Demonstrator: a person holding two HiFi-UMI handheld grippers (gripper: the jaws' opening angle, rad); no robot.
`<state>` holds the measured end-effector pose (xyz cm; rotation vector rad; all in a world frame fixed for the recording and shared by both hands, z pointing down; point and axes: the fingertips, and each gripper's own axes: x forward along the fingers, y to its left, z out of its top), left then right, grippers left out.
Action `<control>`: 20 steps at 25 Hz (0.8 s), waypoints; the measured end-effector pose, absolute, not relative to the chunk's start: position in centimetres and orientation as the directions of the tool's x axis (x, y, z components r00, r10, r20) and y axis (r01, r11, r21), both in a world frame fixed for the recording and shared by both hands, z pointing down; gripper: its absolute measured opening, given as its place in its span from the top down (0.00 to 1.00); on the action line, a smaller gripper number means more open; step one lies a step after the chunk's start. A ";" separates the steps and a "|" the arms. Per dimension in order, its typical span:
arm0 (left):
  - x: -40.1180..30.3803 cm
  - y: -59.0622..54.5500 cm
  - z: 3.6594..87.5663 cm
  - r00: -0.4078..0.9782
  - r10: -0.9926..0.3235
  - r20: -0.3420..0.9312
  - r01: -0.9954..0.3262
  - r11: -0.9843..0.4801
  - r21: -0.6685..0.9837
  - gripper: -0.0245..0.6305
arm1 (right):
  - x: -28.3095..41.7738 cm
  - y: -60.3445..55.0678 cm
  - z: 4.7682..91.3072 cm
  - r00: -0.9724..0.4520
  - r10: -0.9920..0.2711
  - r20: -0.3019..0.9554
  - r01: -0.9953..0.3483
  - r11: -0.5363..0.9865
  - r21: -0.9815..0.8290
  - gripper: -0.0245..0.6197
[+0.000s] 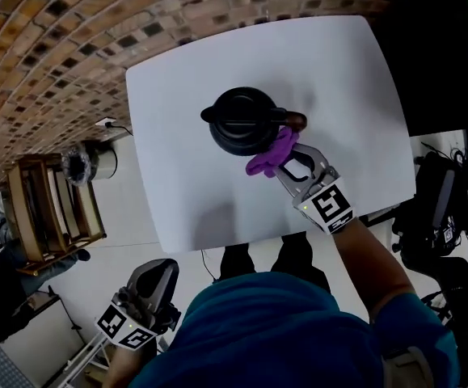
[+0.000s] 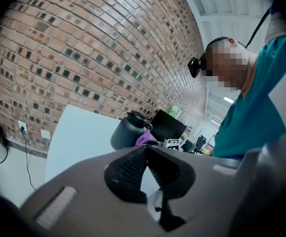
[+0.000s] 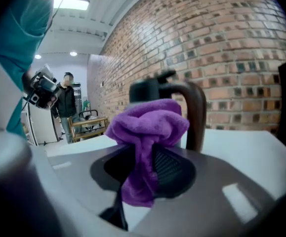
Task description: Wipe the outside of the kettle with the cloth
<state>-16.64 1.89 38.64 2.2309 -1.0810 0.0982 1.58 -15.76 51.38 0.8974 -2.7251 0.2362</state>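
Shelving of wood (image 1: 52, 208) is standing on the floor well to the left of the left gripper (image 1: 159, 273), which is hanging off the near edge of the white table (image 1: 177, 200). Its ribbed fingers (image 2: 130, 169) are lying together at the tips with nothing between them. They are pointing across the table toward the black kettle (image 1: 242, 120), which is standing well ahead of them and a little to their right. The kettle is sitting upright near the middle of the table with its lid on, its spout pointing away to the left and its brown handle (image 1: 297, 120) sticking out to the right. Just ahead of the fingertips of the right gripper (image 1: 288, 158), the purple cloth (image 1: 270, 156) is bunching into a wad against the kettle's near side, below the handle. It seems to be touching the kettle's wall, though the wad is hiding the exact spot of contact. The right gripper is reaching in over the table from the near right, and its fingers (image 3: 172, 169) are clamping the cloth: a fold is running down between the pads and trailing out behind them, while the rest is billowing up over the tips. Beyond those fingers the kettle's lid and handle are rising just behind the cloth, with the brick wall (image 3: 222, 43) standing farther back. The marker cube (image 1: 330, 207) is riding on this gripper behind the fingers, ahead of the person's forearm (image 1: 367, 257).
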 end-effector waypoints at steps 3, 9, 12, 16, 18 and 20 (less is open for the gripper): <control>-15.0 1.4 40.0 0.676 -0.643 0.359 -0.715 -0.455 0.531 0.96 | 2.4 -16.7 56.4 -0.751 -0.547 0.370 -0.629 0.763 -0.149 0.79; -14.5 0.2 40.3 0.699 -0.623 0.352 -0.693 -0.466 0.550 0.96 | 2.3 -16.3 56.8 -0.740 -0.502 0.448 -0.623 0.763 -0.173 0.79; -14.7 -0.3 39.4 0.708 -0.629 0.320 -0.680 -0.485 0.550 0.96 | 1.6 -13.6 51.6 -0.716 -0.508 0.479 -0.566 0.824 0.028 0.79; -16.0 -0.5 38.5 0.708 -0.650 0.276 -0.670 -0.494 0.555 0.96 | -0.3 -13.2 46.2 -0.638 -0.631 0.440 -0.462 0.772 0.437 0.79; -16.7 -0.1 38.3 0.702 -0.662 0.263 -0.669 -0.487 0.562 0.96 | -1.0 -13.8 46.9 -0.603 -0.661 0.447 -0.391 0.733 0.557 0.79; -17.6 0.4 38.5 0.693 -0.674 0.256 -0.671 -0.474 0.570 0.96 | -1.5 -14.3 48.1 -0.578 -0.671 0.464 -0.345 0.716 0.606 0.79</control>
